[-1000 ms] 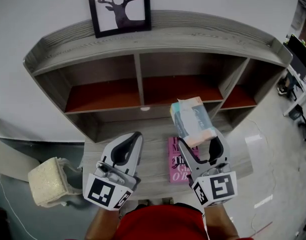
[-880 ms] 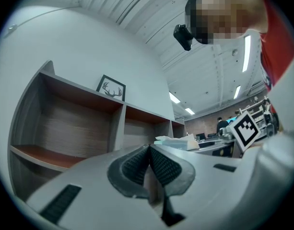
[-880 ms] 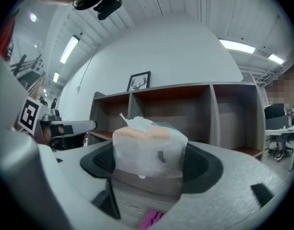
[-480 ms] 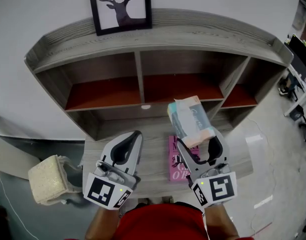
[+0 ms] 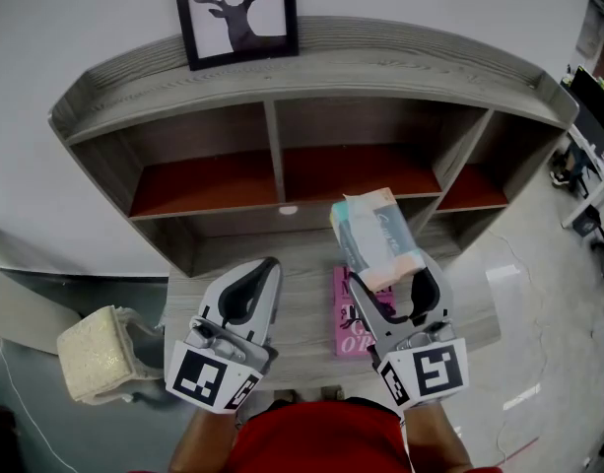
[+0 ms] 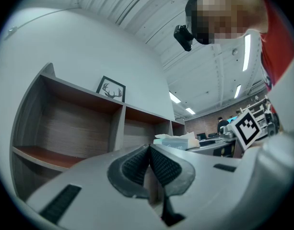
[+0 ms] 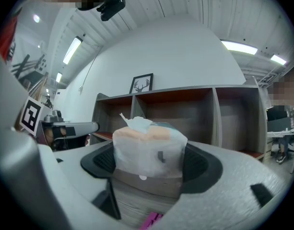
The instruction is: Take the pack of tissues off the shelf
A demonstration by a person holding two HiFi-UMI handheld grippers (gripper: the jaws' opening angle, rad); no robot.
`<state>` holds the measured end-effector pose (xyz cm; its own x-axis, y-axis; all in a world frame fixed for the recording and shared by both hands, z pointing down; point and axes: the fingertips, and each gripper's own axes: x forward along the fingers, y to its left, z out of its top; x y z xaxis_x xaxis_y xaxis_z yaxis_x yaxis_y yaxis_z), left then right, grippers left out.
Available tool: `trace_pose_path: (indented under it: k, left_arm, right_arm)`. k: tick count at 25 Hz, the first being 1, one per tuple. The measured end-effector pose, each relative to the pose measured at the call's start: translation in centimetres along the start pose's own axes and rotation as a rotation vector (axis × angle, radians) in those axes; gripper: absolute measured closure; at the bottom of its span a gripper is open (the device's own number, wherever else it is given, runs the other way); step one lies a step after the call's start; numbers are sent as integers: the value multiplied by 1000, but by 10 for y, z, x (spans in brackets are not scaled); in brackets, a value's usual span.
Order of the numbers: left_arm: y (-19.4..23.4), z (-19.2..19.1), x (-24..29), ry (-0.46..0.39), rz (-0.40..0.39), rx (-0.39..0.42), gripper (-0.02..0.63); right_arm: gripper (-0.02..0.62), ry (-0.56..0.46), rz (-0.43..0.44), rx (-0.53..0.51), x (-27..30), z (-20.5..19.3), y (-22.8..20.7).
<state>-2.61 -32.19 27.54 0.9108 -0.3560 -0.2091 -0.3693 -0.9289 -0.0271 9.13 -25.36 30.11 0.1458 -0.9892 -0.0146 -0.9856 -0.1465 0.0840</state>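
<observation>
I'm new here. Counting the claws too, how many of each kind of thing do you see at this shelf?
2 claws: left claw, right claw
1 pack of tissues
1 pink book
1 framed deer picture
Total: 5

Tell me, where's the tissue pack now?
In the head view the tissue pack sits right of centre, held by the fingers of the right gripper, over the pink book, in front of the shelf.

The picture [image 5: 237,13] stands atop the shelf [image 5: 380,67]; before it, your right gripper [image 5: 395,276] holds the tissue pack [image 5: 378,235] above a book [image 5: 346,340] on the worktop [image 5: 302,264].
</observation>
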Motion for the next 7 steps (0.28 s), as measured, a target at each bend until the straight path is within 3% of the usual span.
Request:
trace_pose_path:
  k: [7]
  left_arm:
    - [-1,0,0,0,-2,-1,597]
  right_arm:
    - [210,0,-2,0,0,1,1]
